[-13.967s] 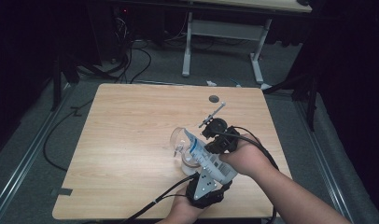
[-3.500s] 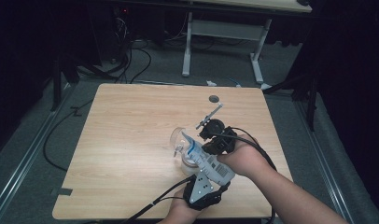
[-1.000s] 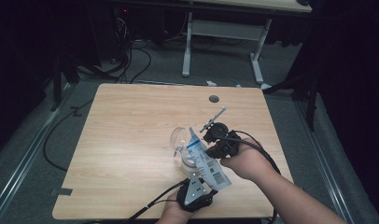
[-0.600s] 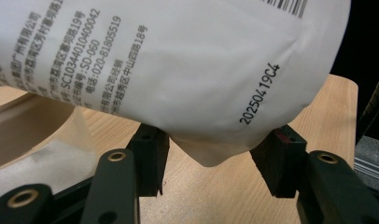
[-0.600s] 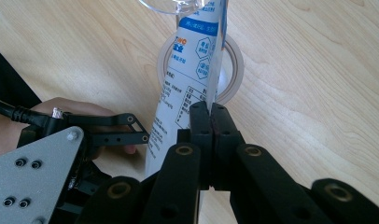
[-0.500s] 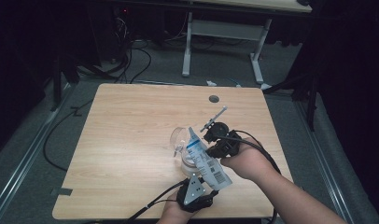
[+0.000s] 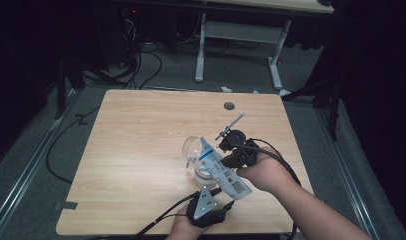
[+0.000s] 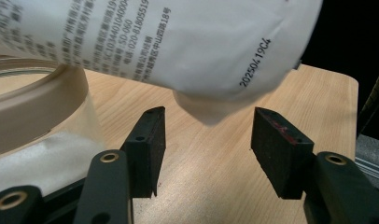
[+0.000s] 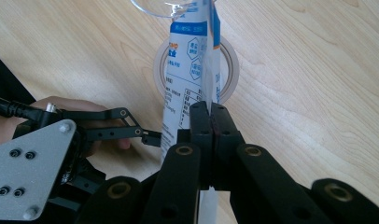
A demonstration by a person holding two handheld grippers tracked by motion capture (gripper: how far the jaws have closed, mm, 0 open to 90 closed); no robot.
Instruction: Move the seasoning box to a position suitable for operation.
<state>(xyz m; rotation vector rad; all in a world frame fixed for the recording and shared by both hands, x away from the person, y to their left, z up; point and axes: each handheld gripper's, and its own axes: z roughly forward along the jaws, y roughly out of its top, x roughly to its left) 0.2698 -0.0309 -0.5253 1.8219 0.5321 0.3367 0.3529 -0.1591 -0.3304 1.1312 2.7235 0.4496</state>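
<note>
White packet (image 7: 222, 168) clamped in right tongs (image 9: 210, 116), left tongs (image 8: 206, 135) parted beneath

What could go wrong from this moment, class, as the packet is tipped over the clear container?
1. The right gripper pinches only the packet's thin edge seam; the packet could slip or twist.
2. The clear container seems unheld, since the left gripper is open below the packet; a nudge might tip it.

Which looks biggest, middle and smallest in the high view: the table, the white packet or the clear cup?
1. The table is by far the largest.
2. The white packet, held by the right gripper.
3. The clear cup.
The packet and cup look close in size, and the packet hides part of the cup, so that order is unsure.
</note>
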